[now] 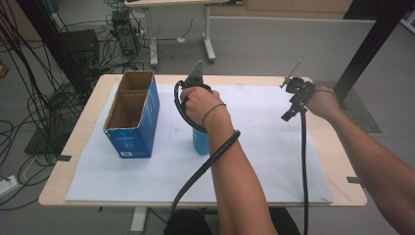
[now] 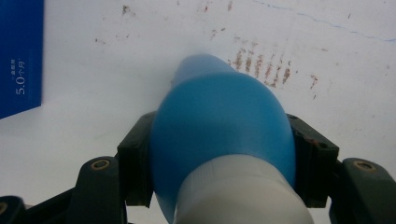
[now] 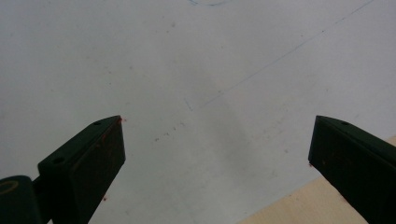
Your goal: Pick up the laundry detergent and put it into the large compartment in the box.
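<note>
Left hand-held gripper [image 2: 222, 154] clamped on a blue plastic bottle with a white cap [image 2: 219, 126].
The bottle stands just right of the open blue cardboard box [image 1: 132, 115]; right hand-held gripper [image 3: 217, 154], farther right, has jaws apart, empty.

open blue cardboard box [image 1: 132, 117] on white sheet [image 1: 274, 166], wooden table [image 1: 68, 147], floor cables [image 1: 29, 98]

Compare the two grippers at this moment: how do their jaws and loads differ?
The left gripper is clamped on a blue bottle with a white cap; the right gripper stands wide open with nothing between its jaws. The left is near the blue box, the right over the white sheet's far right edge. Both have black jaws.
</note>
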Demonstrator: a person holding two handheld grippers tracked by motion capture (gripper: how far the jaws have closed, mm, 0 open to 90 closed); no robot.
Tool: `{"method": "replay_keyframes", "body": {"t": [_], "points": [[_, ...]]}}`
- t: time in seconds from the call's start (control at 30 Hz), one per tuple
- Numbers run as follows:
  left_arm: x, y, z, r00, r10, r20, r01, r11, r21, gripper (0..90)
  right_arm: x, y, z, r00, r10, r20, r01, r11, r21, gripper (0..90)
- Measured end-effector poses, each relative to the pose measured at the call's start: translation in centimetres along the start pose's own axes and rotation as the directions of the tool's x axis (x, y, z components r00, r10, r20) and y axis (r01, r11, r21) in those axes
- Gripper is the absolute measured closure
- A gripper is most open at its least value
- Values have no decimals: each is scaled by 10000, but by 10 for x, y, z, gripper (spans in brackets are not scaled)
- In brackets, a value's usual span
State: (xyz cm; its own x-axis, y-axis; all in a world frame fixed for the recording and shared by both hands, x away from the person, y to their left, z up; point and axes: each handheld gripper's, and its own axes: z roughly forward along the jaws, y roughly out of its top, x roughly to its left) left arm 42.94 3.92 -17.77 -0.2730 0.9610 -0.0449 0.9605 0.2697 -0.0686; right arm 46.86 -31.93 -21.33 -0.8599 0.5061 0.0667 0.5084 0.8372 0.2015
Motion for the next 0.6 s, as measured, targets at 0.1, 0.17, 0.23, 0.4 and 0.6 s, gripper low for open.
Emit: {"method": "replay_keyframes", "body": {"t": [0.1,0.17,0.23,0.4,0.6], "points": [[0,0,0,10000,11,6,-11,10000,-1,370,0,0,0,10000,3,0,-3,10000,19,37],[0,-1,0,10000,16,7,-16,10000,-8,370,0,0,0,10000,19,-8,-19,10000,14,36],[0,0,0,10000,12,4,-12,10000,2,370,0,1,0,10000,2,-15,-2,10000,16,37],[1,0,0,10000,16,18,-16,10000,-2,370,0,0,0,10000,22,16,-22,10000,17,36],[1,0,0,10000,21,25,-21,10000,-1,370,0,0,0,10000,44,8,-44,10000,27,37]]}}
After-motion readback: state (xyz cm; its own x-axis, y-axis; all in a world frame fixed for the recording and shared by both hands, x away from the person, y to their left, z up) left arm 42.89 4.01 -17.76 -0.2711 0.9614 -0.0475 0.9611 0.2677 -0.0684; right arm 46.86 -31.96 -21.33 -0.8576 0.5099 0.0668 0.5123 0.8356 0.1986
